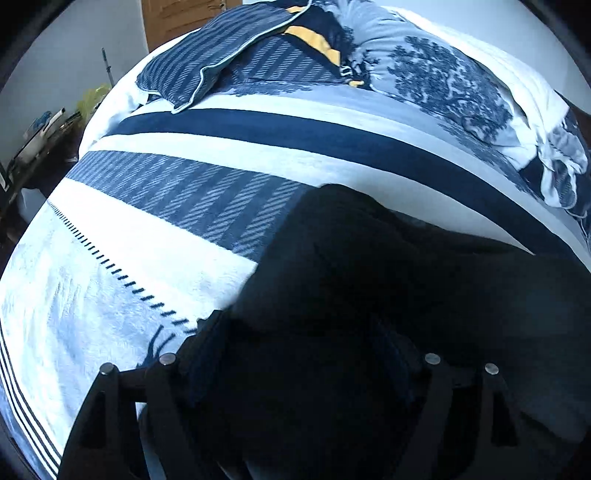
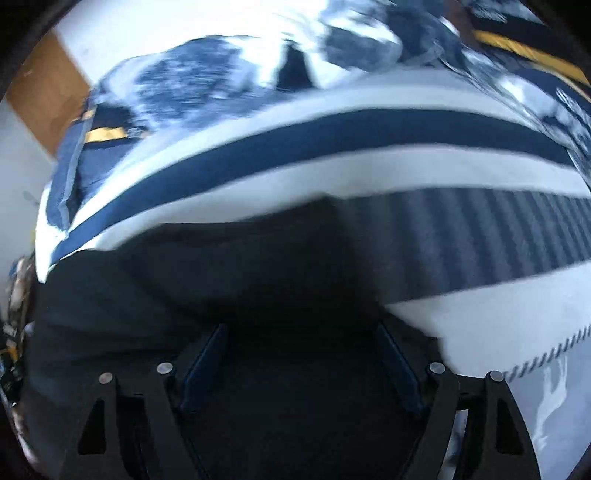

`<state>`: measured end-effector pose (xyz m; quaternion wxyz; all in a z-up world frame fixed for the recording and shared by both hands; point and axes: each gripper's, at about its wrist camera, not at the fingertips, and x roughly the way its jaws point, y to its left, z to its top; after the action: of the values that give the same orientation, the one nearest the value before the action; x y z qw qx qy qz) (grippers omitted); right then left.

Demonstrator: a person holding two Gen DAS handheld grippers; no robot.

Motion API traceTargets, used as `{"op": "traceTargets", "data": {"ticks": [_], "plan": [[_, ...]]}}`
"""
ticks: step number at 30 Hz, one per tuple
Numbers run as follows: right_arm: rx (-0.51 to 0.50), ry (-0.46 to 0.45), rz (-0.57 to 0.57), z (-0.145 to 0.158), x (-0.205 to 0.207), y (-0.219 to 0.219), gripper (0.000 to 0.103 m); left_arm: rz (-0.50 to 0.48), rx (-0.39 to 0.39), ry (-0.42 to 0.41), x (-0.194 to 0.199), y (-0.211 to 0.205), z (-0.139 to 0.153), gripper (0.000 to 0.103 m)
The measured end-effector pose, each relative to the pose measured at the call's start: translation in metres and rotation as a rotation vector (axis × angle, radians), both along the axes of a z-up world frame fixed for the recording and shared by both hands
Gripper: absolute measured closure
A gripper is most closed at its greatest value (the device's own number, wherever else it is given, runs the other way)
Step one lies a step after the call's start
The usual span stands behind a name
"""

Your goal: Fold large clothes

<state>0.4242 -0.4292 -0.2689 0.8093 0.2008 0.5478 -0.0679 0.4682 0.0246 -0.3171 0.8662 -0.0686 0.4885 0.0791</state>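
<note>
A large black garment [image 1: 388,280] lies on a bed with a blue and white striped cover [image 1: 147,229]. In the left wrist view my left gripper [image 1: 299,332] is open, its fingers wide apart above the garment's left part. In the right wrist view the same black garment [image 2: 207,266] fills the lower left, and my right gripper [image 2: 299,332] is open over its right edge, blue pads [image 2: 397,363] spread apart. The fabric under both grippers is very dark and its folds are hard to make out. The right wrist view is blurred by motion.
At the head of the bed lie a striped pillow [image 1: 207,66], a tree-print pillow [image 1: 450,85] and a dark item with a yellow band [image 1: 314,40]. A wooden door [image 1: 177,14] and cluttered furniture [image 1: 33,147] stand beyond the bed's left side.
</note>
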Motion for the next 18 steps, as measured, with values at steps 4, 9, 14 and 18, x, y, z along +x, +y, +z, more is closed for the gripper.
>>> {"op": "traceTargets", "data": {"ticks": [4, 9, 14, 18], "plan": [[0.012, -0.010, 0.003, -0.009, -0.003, -0.008, 0.020, -0.003, -0.051, 0.023, 0.002, 0.008, -0.004, 0.017], [0.061, -0.165, -0.012, 0.047, -0.051, -0.012, 0.021, 0.025, -0.076, -0.057, -0.062, 0.055, 0.044, 0.017], [0.232, -0.299, -0.110, 0.094, -0.181, -0.015, 0.018, 0.111, -0.350, -0.025, -0.179, 0.115, 0.046, 0.016], [0.396, -0.258, -0.242, 0.066, -0.263, -0.007, 0.017, 0.216, -0.501, 0.039, -0.257, 0.129, 0.013, 0.014]]}}
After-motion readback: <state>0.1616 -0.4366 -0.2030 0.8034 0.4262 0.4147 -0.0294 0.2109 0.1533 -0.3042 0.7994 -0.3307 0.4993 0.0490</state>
